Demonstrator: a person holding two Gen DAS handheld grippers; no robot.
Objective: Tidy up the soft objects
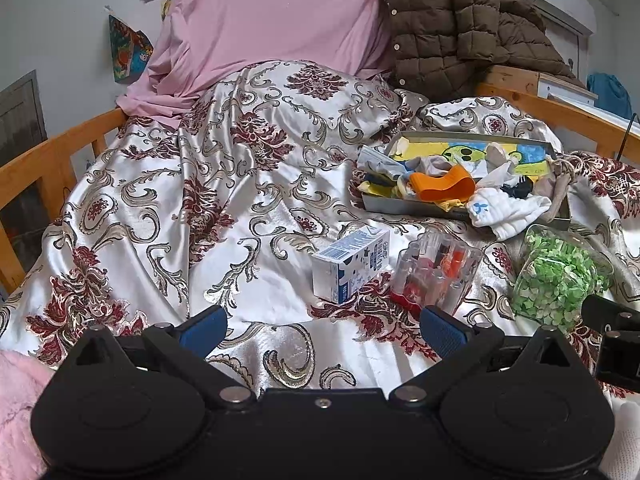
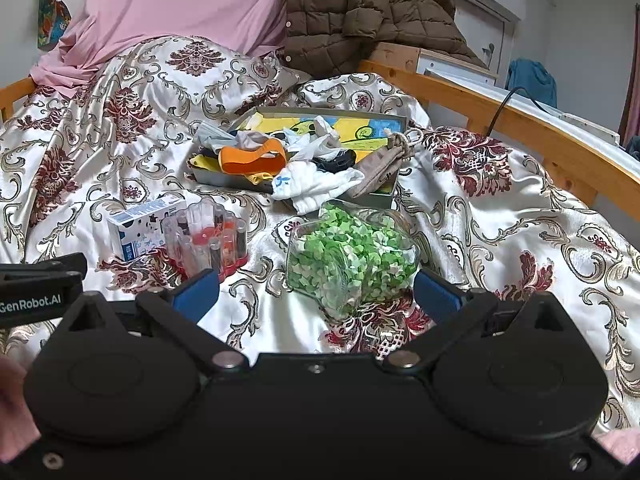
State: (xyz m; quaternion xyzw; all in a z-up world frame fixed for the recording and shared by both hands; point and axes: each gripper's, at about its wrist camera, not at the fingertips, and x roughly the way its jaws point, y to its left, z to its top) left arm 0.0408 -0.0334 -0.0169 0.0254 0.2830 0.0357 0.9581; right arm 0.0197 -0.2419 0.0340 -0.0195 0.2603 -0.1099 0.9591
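A shallow grey tray [image 1: 404, 205] [image 2: 224, 179] lies on the bed, holding a heap of soft items: an orange band [image 1: 444, 185] [image 2: 252, 160], white socks [image 1: 508, 210] [image 2: 316, 188], a beige drawstring pouch [image 2: 380, 168] and other small cloths. My left gripper [image 1: 324, 326] hovers open over the bedspread, short of a small milk carton [image 1: 352, 264]. My right gripper [image 2: 316, 292] is open too, its blue pads [image 2: 196, 290] either side of a clear jar of green bits [image 2: 352, 256] lying on its side just ahead. Neither holds anything.
A clear holder with red and orange tubes [image 1: 436, 272] [image 2: 208, 240] lies beside the carton. The patterned satin bedspread [image 1: 200, 200] covers the bed; a pink sheet [image 1: 272, 12] and brown quilted jacket [image 1: 460, 20] are piled at the back. Wooden bed rails [image 2: 540, 136] run along both sides.
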